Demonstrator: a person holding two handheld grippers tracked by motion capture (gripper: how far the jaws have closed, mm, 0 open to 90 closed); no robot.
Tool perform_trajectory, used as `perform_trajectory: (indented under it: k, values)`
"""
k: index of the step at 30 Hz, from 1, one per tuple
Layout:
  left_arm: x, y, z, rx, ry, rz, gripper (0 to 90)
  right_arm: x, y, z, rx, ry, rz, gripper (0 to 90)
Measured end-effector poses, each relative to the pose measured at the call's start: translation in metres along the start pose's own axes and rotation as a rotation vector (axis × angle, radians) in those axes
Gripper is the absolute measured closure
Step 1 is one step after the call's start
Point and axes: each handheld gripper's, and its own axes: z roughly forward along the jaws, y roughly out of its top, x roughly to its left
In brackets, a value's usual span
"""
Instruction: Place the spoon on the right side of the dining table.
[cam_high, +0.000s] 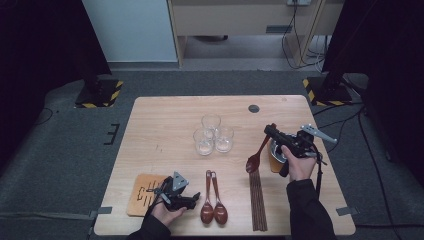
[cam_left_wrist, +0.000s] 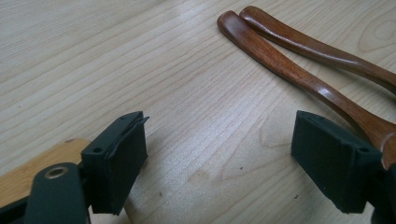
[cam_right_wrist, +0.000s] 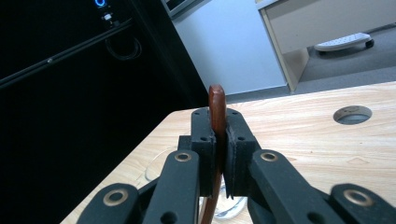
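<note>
My right gripper (cam_high: 270, 131) is shut on the handle of a dark wooden spoon (cam_high: 255, 159), which hangs tilted with its bowl low over the table. In the right gripper view the handle end (cam_right_wrist: 217, 103) sticks up between the closed jaws of that gripper (cam_right_wrist: 219, 140). My left gripper (cam_high: 194, 198) lies low at the front left, open, its tips beside two more wooden spoons (cam_high: 213, 209) lying side by side. In the left gripper view bare table shows between the jaws of the left gripper (cam_left_wrist: 219, 161), and the two spoon handles (cam_left_wrist: 285, 63) run past the right jaw.
Three clear glasses (cam_high: 212, 135) stand grouped mid-table. A bundle of dark chopsticks (cam_high: 257, 200) lies at the front right, a wooden coaster (cam_high: 141, 194) at the front left. A brown cup (cam_high: 275, 161) sits under the right hand. A round cable hole (cam_high: 254, 108) is near the far edge.
</note>
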Motion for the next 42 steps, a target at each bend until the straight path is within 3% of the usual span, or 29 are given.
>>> perform_trajectory:
  k: [16,39,42]
  values:
    - [0.001,-0.002,0.001,-0.008,-0.002,-0.015,16.6,-0.008,0.018,-0.007,-0.054,-0.034,0.0,84.7]
    - [0.001,-0.004,0.001,-0.022,0.0,-0.017,16.3,-0.03,0.026,-0.014,-0.119,-0.098,0.039,84.7]
    - [0.001,-0.004,0.001,-0.022,0.0,-0.017,16.3,-0.031,0.028,-0.015,-0.12,-0.104,0.028,84.7]
